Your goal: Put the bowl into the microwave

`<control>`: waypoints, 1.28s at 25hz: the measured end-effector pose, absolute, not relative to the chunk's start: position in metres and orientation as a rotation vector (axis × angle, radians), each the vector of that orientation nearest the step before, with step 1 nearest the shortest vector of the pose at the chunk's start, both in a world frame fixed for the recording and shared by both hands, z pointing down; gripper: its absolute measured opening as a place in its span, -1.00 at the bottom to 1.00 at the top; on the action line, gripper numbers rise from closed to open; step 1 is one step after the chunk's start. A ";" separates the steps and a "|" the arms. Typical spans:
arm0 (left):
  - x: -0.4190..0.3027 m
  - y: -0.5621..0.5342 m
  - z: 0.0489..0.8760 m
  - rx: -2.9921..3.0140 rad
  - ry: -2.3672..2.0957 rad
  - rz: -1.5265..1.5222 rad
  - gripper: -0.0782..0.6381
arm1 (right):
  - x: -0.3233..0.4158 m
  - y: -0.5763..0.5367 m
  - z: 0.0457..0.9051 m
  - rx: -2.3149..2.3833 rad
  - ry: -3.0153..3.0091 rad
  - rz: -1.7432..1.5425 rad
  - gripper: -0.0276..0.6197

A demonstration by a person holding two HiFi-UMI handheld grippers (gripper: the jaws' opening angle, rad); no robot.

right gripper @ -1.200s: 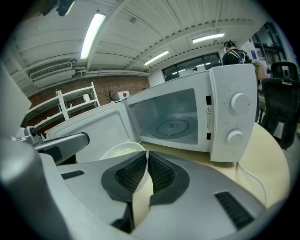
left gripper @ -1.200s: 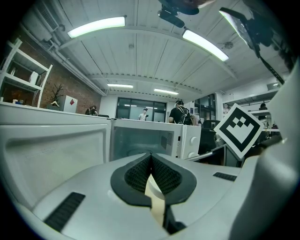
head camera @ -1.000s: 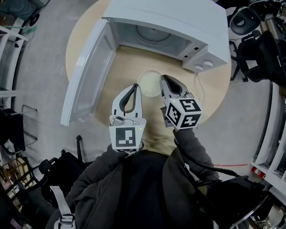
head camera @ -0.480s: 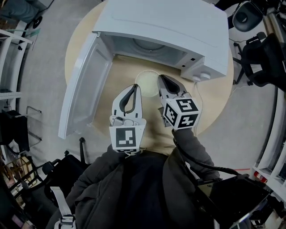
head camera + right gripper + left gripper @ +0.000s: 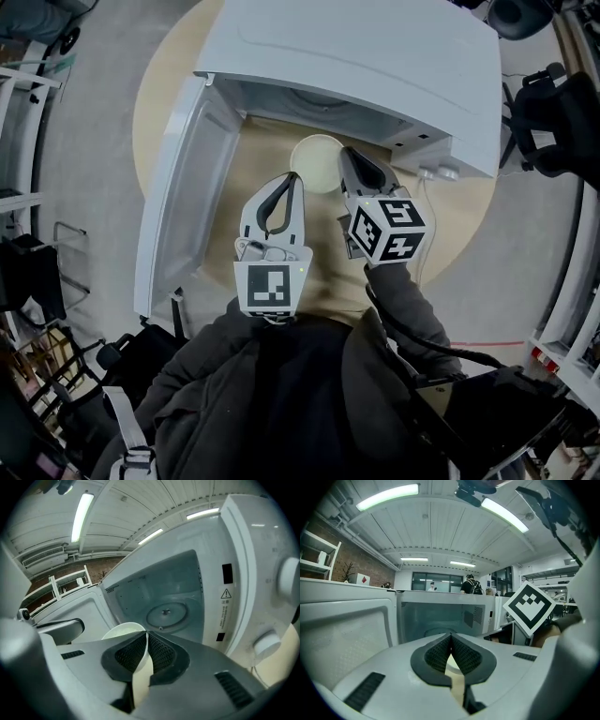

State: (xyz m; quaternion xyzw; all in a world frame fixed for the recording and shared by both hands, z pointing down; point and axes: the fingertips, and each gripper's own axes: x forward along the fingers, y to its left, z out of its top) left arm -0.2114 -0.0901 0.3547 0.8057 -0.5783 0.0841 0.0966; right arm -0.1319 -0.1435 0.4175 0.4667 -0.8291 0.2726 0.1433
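The microwave [image 5: 375, 56] sits on the table [image 5: 272, 141] with its door [image 5: 183, 187] open and its inside mostly hidden from the head view. Both grippers reach forward: the right gripper [image 5: 345, 155] pinches the bowl [image 5: 314, 161] rim at the opening, and the left gripper [image 5: 295, 178] is closed and empty beside it

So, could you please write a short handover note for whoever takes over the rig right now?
Left gripper: shut, nothing held, just left of the bowl.
Right gripper: shut on the bowl's rim, at the mouth of the microwave.
Done: door open, bowl gripped.
Left: carry the bowl in onto the turntable, release, withdraw.
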 end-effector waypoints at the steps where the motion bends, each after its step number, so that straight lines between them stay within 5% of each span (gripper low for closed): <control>1: -0.213 -0.093 0.355 2.378 -1.703 0.231 -0.76 | -0.133 -0.145 0.419 1.360 -2.381 0.790 -0.85; 32: -0.207 -0.148 0.392 2.376 -1.537 0.242 -0.76 | -0.129 -0.246 0.431 1.555 -2.302 0.784 -0.85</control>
